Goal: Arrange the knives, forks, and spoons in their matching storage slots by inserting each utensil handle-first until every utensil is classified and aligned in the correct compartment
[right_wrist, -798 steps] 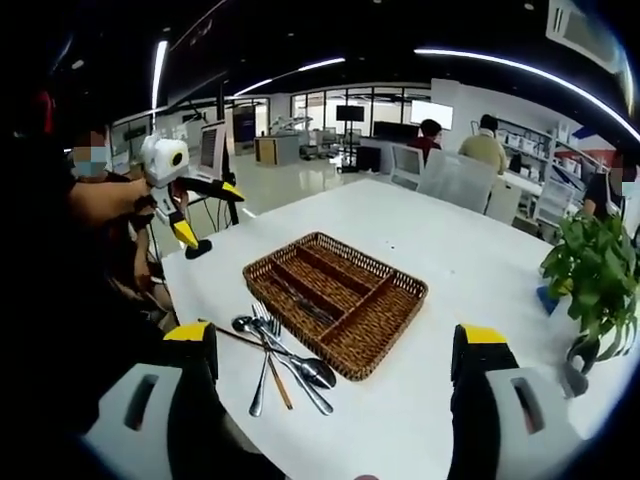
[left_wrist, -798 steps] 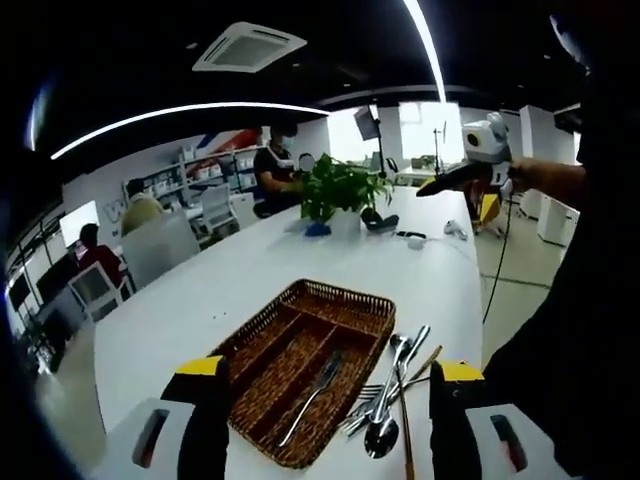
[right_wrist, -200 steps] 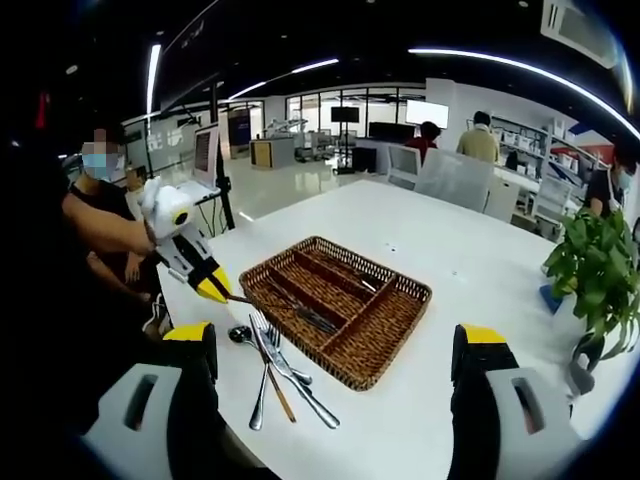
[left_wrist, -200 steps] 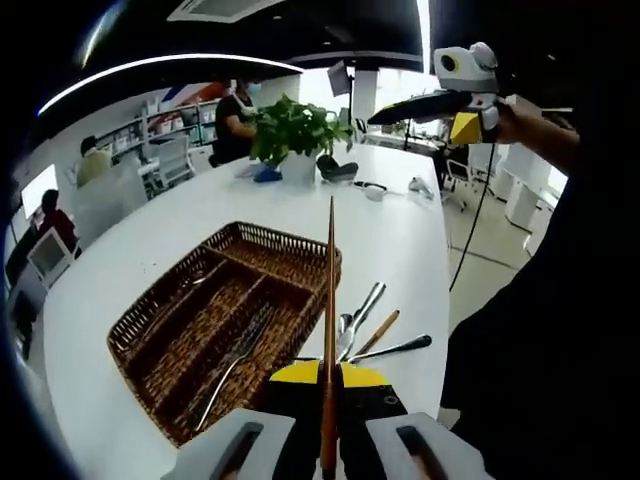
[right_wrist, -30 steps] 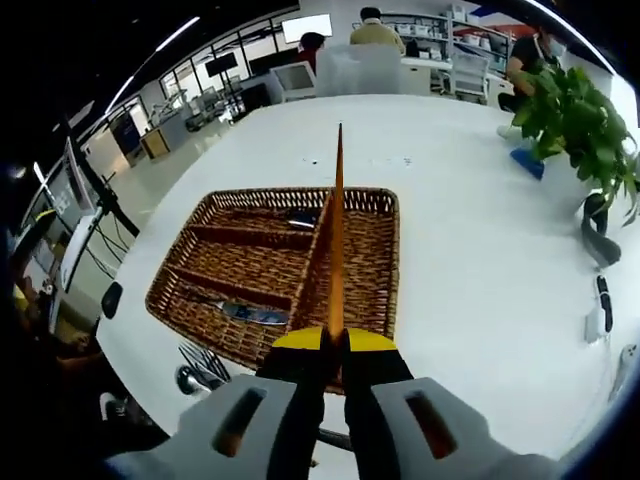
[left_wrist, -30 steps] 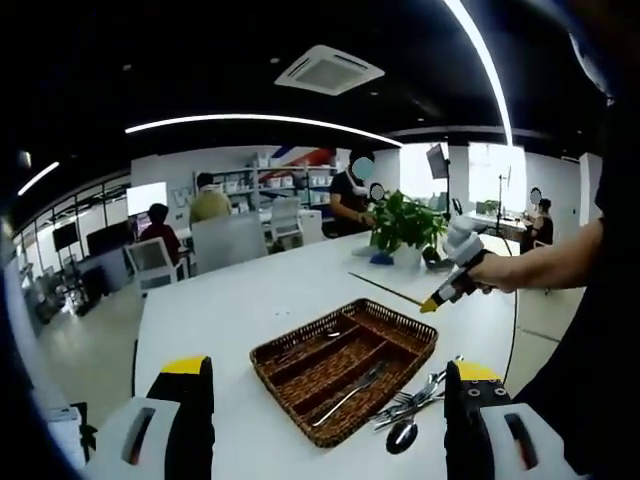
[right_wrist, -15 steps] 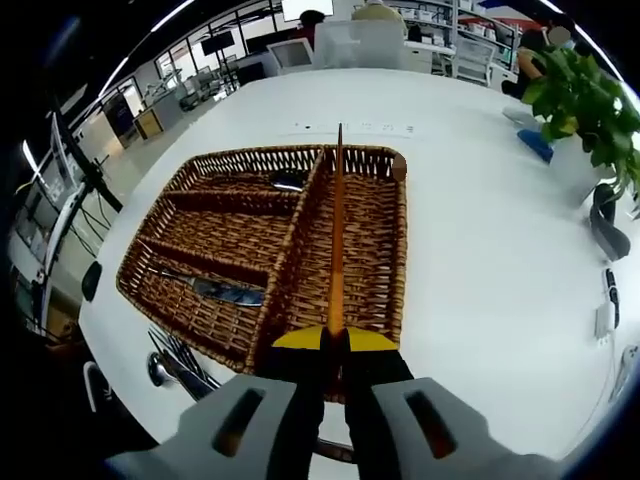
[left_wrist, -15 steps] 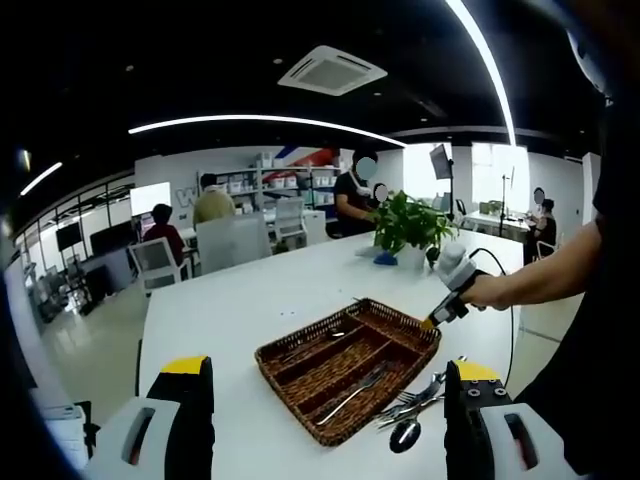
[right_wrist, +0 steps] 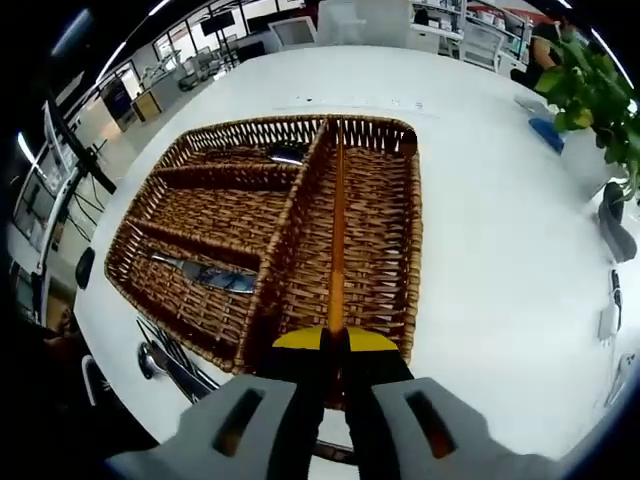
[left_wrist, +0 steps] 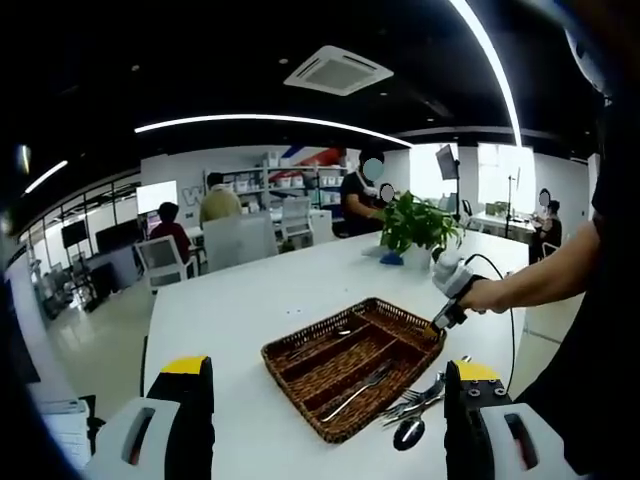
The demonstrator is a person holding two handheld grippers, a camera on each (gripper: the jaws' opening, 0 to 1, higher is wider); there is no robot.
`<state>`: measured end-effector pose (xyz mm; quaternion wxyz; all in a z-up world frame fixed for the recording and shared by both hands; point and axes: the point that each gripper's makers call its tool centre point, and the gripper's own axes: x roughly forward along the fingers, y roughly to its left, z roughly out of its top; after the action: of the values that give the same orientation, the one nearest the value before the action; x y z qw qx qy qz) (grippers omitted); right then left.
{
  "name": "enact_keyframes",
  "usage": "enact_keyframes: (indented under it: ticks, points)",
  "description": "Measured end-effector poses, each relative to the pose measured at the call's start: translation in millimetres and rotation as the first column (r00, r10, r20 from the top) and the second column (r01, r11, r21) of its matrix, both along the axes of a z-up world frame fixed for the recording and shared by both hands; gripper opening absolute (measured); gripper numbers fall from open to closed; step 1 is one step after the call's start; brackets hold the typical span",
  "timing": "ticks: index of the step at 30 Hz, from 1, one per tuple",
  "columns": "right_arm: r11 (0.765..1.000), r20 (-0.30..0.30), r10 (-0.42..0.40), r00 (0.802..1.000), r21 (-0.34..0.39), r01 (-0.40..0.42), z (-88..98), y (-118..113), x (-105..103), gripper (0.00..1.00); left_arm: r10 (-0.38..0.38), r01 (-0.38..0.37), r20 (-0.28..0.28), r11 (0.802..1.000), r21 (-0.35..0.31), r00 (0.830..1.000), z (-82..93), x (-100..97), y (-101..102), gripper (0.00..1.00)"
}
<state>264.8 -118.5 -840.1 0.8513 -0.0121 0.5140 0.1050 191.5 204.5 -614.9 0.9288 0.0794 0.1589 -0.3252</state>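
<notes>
Chopstick (right_wrist: 337,235) in right tongs (right_wrist: 335,343), above basket (right_wrist: 405,290)

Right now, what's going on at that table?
A person is sorting cutlery into a wicker tray on a white table. The right tongs are shut on a long wooden stick, likely a chopstick, held over the tray's long right-hand compartment. The left tongs are open, held back from the tray. A utensil already lies in one compartment and another at the far end. More loose cutlery waits on the table beside the tray.
</notes>
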Motion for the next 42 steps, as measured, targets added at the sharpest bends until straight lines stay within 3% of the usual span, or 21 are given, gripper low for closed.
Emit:
enact_keyframes:
  ticks: [10,26,34,39,42]
  points:
    - [1.0,-0.05,0.015,0.999,-0.019,-0.016,-3.5,-0.1,-10.2,0.03,0.023,-0.023,0.001,1.0,-0.004,1.0,-1.1,1.4,8.4,1.0]
    - [0.998,-0.098,0.015,0.995,-0.054,-0.021,-26.5,2.3,-2.9,0.03,0.04,-0.04,0.003,0.999,-0.009,0.999,1.0,1.9,14.6,1.0]
    - [0.998,-0.092,0.033,0.995,-0.055,-0.038,-27.0,5.5,1.6,0.04,0.06,-0.06,0.0,0.998,-0.006,0.998,0.5,-2.0,23.1,1.0]
    - [0.992,-0.072,0.106,0.992,-0.062,-0.111,-24.5,8.6,1.1,0.06,0.057,-0.057,0.007,0.998,-0.001,0.998,2.9,-1.3,22.8,1.0]
    - [0.991,-0.02,0.116,0.993,-0.063,-0.117,-17.7,5.9,10.6,0.18,0.052,-0.052,0.008,0.999,0.0,0.999,4.0,-0.6,21.8,1.0]
